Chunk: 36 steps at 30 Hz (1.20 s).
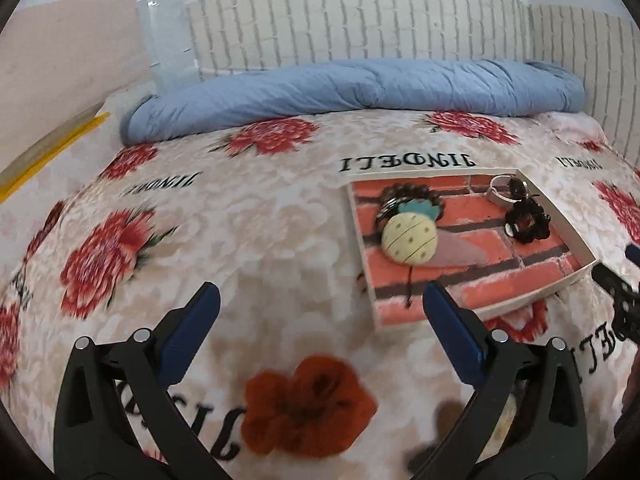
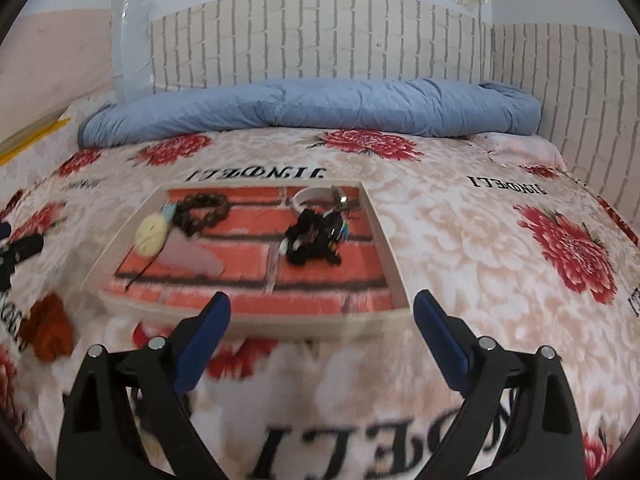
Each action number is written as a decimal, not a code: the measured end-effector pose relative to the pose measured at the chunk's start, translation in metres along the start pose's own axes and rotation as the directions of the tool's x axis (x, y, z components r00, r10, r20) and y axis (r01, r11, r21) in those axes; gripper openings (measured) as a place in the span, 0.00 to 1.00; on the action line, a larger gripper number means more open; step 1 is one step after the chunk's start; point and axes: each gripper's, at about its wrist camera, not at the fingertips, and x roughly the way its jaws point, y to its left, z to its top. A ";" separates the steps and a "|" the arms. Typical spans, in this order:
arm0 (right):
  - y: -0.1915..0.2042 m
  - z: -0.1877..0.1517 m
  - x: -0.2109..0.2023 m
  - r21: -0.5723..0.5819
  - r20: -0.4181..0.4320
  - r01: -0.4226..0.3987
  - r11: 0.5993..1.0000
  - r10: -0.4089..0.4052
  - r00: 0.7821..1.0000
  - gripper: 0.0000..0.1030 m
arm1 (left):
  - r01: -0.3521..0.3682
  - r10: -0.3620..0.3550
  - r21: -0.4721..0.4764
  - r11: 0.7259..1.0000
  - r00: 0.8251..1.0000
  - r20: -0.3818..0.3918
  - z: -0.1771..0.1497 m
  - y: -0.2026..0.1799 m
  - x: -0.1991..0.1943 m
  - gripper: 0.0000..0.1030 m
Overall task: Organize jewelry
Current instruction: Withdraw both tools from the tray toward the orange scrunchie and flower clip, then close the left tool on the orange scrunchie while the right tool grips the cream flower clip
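Observation:
A shallow white tray (image 1: 576,236) (image 2: 384,240) with a red brick-pattern floor lies on the flowered bedspread. In it lie a yellow pineapple charm (image 1: 408,240) (image 2: 151,234), a dark bead bracelet (image 1: 416,192) (image 2: 208,206), a pink flat piece (image 1: 460,252) (image 2: 192,260), a black tangled ornament (image 1: 526,222) (image 2: 314,238) and a white bangle (image 1: 500,190) (image 2: 316,196). My left gripper (image 1: 320,308) is open and empty, left of the tray's near corner. My right gripper (image 2: 322,312) is open and empty at the tray's near edge. The right gripper shows in the left wrist view (image 1: 616,284); the left one shows in the right wrist view (image 2: 16,252).
A rolled blue quilt (image 1: 352,92) (image 2: 312,108) lies across the far side of the bed. White brick-pattern wall panels (image 1: 360,20) (image 2: 320,36) stand behind and to the right. A yellow-edged flat object (image 1: 52,152) lies at the far left.

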 end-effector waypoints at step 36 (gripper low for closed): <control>-0.017 -0.070 -0.063 0.052 -0.100 0.037 0.998 -0.032 0.994 0.88 | -0.024 0.019 -0.102 0.994 0.998 -0.054 -0.068 0.019 0.005 0.95</control>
